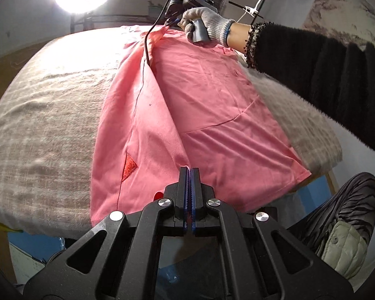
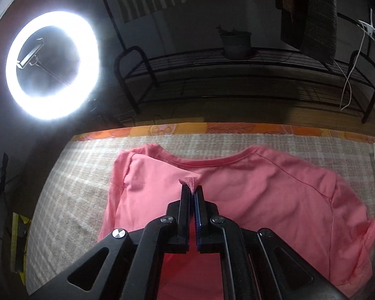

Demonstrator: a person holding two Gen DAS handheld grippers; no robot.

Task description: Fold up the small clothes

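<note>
A pink T-shirt (image 1: pixel 212 105) lay spread on the bench, partly folded: one side had been turned over onto the body, forming a long crease down its length. A small red patch (image 1: pixel 128 166) showed near the hem. The ribbed neckline (image 2: pixel 212 160) lay flat at the far end

— Looks like a home room rigged for filming?
— Yes: ring light (image 2: pixel 52 65), black metal rack (image 2: pixel 247 75) with potted plant (image 2: pixel 236 43), woven cloth-covered table (image 2: pixel 75 175), hanging garments (image 2: pixel 317 15).
</note>
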